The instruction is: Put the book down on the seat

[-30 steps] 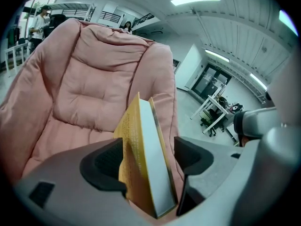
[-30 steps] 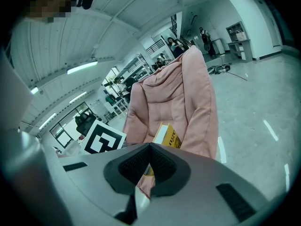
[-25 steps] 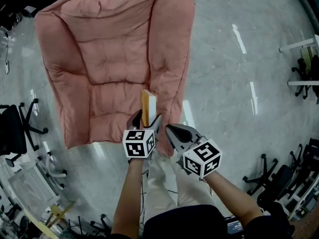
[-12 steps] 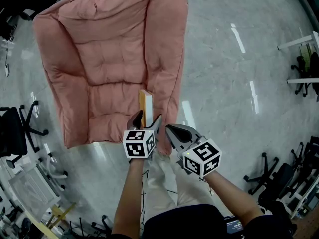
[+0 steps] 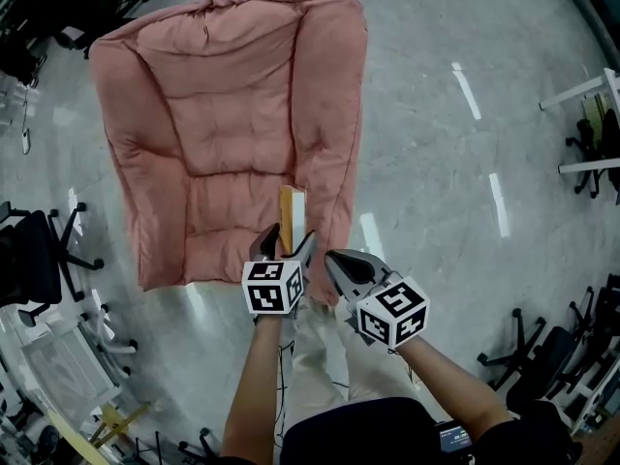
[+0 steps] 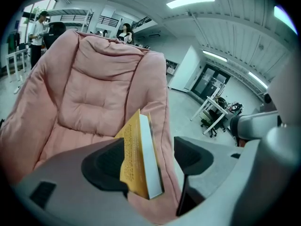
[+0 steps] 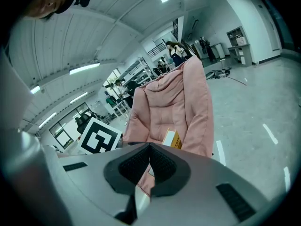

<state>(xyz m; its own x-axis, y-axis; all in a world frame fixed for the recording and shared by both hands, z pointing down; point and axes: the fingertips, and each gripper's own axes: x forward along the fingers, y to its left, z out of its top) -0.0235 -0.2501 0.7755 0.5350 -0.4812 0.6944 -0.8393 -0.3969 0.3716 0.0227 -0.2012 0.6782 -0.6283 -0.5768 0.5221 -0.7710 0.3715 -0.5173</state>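
**Head view: book on edge in the left gripper, over the front of the seat**

From above, the left gripper (image 5: 287, 238) has the book (image 5: 292, 211) standing on edge between its jaws. The book's free end pokes forward past the fingertips. The yellow cover faces that gripper's left jaw, with the white page block beside it. Ahead of and below the jaws spreads the pink padded seat (image 5: 223, 134). The book hangs over its front part, close to the armrest on the right gripper's side.

The left gripper view looks straight along the jaws. The left gripper (image 6: 150, 145) is closed on the book (image 6: 138, 159), which tilts a little, with the left pad pressed against the yellow cover. A thin strip of pink shows between the back cover and the other pad. Beyond the jaws, the seat (image 6: 94, 93) fills the view, cushion below and backrest rising behind.

The right gripper (image 5: 339, 264) sits just beside the left one, nearer the person, off the seat's front edge.

In its own view, the right gripper (image 7: 150, 147) has its pads pressed together with nothing between them. The book (image 7: 172, 139) shows just beyond its tips, with the seat (image 7: 164, 112) behind it.
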